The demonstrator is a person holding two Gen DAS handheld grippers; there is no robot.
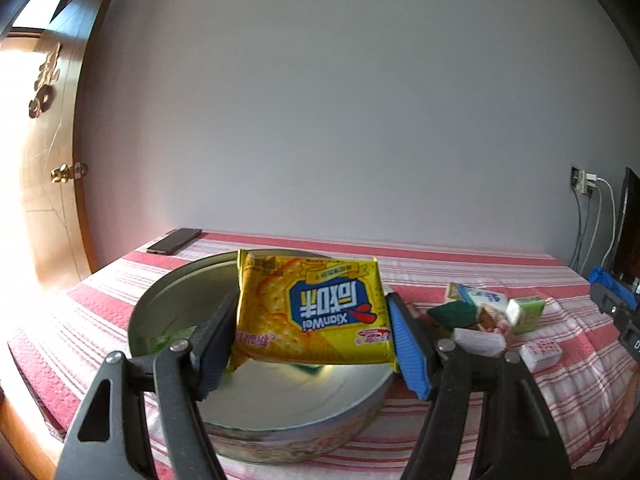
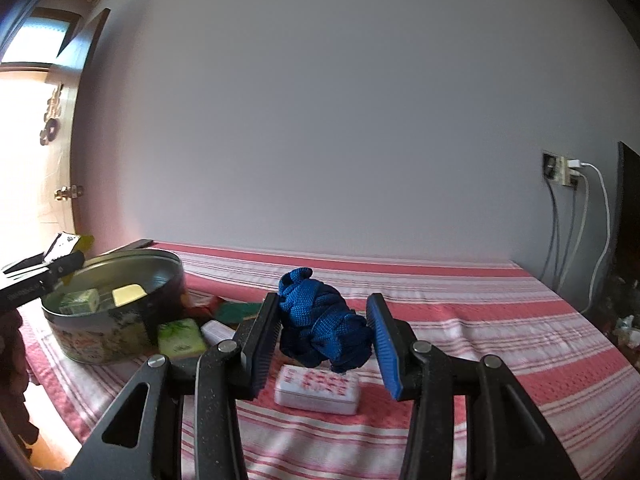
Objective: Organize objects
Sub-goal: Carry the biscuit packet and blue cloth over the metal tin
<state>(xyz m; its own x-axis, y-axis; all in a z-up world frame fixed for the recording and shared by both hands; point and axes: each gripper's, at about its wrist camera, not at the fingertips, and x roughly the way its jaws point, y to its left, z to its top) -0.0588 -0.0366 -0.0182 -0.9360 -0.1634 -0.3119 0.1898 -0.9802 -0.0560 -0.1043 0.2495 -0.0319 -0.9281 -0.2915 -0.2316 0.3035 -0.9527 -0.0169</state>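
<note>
My left gripper (image 1: pixel 312 330) is shut on a yellow cracker packet (image 1: pixel 312 308), held upside down above the round metal tin (image 1: pixel 264 412). In the right wrist view the same tin (image 2: pixel 120 328) stands at the left with a green carton (image 2: pixel 80 301) and a pale yellow block (image 2: pixel 128 294) inside. My right gripper (image 2: pixel 324 332) is shut on a bunched blue knitted cloth (image 2: pixel 320 324), lifted above a small white box with red print (image 2: pixel 316 390). The left gripper (image 2: pixel 44 272) shows at the far left edge of the right wrist view.
A red-and-white striped cloth (image 2: pixel 460 320) covers the table against a plain wall. Beside the tin lie a green packet (image 2: pixel 180 338), a green sponge (image 1: pixel 452 314), small cartons (image 1: pixel 524 314) and white boxes (image 1: pixel 540 354). A dark phone (image 1: pixel 174 240) lies at the back left. Cables (image 2: pixel 576 240) hang at the right.
</note>
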